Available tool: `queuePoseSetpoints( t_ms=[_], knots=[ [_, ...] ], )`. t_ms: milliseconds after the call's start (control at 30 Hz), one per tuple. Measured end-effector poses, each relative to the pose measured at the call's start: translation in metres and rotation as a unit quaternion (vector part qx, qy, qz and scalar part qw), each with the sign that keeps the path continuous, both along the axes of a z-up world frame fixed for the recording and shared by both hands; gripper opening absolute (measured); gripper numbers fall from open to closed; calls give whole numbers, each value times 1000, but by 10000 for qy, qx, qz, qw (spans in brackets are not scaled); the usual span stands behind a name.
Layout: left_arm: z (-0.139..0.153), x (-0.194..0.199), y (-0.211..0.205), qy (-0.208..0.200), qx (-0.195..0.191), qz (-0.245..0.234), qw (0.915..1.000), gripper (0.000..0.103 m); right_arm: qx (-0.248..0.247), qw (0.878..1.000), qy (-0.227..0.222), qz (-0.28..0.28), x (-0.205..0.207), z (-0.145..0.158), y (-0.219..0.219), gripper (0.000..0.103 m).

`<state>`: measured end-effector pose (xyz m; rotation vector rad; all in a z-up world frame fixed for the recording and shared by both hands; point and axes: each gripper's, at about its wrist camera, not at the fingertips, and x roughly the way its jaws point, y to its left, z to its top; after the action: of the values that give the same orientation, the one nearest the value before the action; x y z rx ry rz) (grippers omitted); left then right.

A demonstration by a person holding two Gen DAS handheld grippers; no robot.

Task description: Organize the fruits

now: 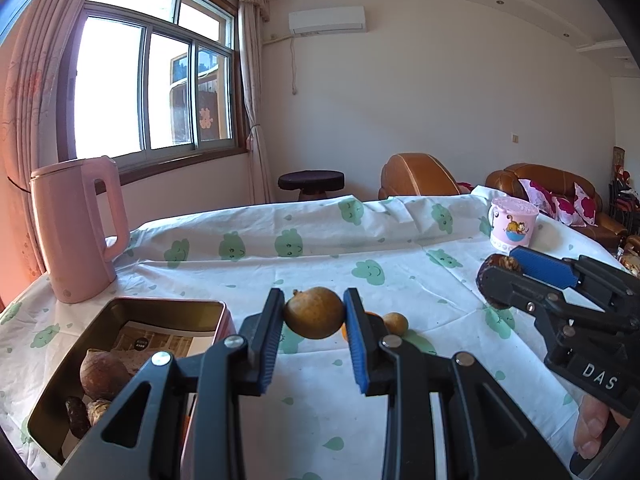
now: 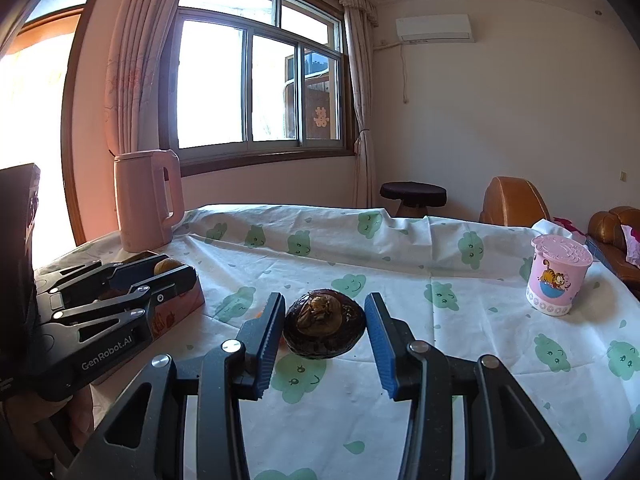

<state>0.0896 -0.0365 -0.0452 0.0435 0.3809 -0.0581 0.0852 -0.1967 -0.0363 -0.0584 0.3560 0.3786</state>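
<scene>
My left gripper point(image 1: 314, 318) is clamped on a tan round fruit point(image 1: 314, 312), lifted just right of the open tin point(image 1: 60, 380). My right gripper point(image 2: 325, 330) grips a dark brown fruit point(image 2: 324, 330) above the tablecloth point(image 2: 460, 320), right of the tin.

Both wrist cameras look forward and slightly down along their fingers, close over the shared clothed table point(image 1: 360, 248).

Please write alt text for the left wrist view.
The left gripper holds a round brown fruit above a cloud-print tablecloth, beside an open tin already holding fruit. At right, the right gripper grips a dark fruit.
</scene>
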Motion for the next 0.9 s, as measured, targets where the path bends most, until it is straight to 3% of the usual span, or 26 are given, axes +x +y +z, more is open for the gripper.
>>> queuePoseSetpoints(
  t_ms=[533, 900],
  knots=[
    [2, -18, 9, -160, -90, 39, 9998, 32, -27, 9998, -167, -39, -8, 3, 2, 44],
    [2, -27, 40, -47, -206, 323, 9993, 32, -142, 9994, -94, 293, -6, 0, 38, 44]
  ],
)
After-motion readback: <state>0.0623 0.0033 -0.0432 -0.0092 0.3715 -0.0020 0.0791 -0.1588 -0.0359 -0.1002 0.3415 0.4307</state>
